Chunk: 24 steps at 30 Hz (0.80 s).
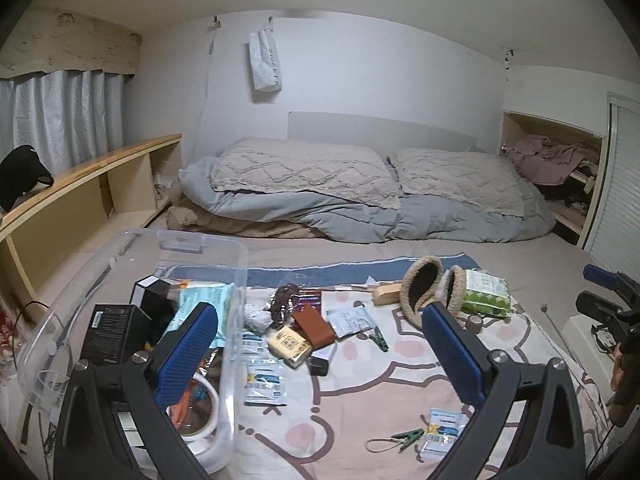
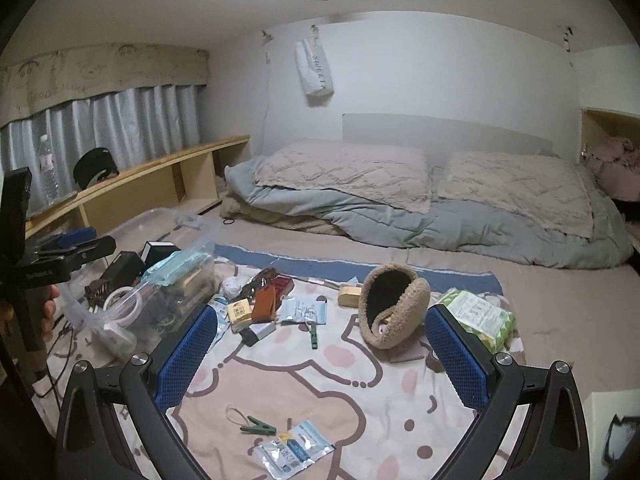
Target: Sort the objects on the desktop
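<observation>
Both grippers spread wide and empty above a cluttered patterned blanket.

The left gripper [image 1: 320, 360] holds nothing between its parted blue pads; a small sachet [image 1: 266, 378] lies just ahead between the fingers, with the clear plastic bin [image 1: 230, 300] touching its left finger's line and already holding black boxes [image 1: 110, 330]. The right gripper [image 2: 320, 354] is likewise agape, with a green clothespin [image 2: 258, 426] and a foil sachet [image 2: 294, 450] lying low between its fingers; the fuzzy earmuffs [image 2: 394, 306] sit beyond, near the right finger, beside a green tissue pack [image 2: 478, 314].
</observation>
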Motion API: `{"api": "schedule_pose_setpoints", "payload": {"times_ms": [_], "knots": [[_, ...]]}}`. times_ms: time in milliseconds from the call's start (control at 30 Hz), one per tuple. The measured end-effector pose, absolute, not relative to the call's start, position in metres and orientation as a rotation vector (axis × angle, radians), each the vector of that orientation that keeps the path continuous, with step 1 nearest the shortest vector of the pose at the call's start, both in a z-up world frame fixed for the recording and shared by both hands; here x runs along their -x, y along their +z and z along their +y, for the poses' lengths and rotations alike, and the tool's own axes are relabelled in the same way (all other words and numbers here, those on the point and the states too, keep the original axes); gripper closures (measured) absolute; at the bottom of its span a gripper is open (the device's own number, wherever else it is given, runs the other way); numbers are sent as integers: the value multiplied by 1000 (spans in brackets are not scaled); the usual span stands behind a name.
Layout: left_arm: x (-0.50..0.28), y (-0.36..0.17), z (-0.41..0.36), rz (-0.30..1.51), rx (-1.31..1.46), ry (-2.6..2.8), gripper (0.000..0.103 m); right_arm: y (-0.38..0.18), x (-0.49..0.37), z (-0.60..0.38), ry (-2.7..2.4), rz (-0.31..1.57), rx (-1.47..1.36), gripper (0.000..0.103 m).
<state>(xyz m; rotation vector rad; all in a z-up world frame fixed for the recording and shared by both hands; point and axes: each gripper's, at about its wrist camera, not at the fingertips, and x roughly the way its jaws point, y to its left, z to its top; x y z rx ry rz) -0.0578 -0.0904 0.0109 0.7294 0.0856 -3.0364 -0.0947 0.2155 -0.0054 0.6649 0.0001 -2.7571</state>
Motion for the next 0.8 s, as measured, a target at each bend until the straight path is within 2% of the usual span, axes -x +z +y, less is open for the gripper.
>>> {"api": "schedule_pose_setpoints", "payload": {"times_ms": [267, 433, 633, 800], "knots": [[66, 2, -71, 77, -724, -3052, 0, -38, 92, 220, -2719, 50, -710, 0], [64, -11, -56, 41, -679, -3058, 0, -68, 89, 215, -2676, 165, -748, 0], [67, -29, -39, 2, -748, -3104, 0, -102, 84, 207, -2606, 234, -799, 0], [71, -45, -25, -41, -828, -3138, 0, -132, 82, 189, -2524, 391, -871, 0]]}}
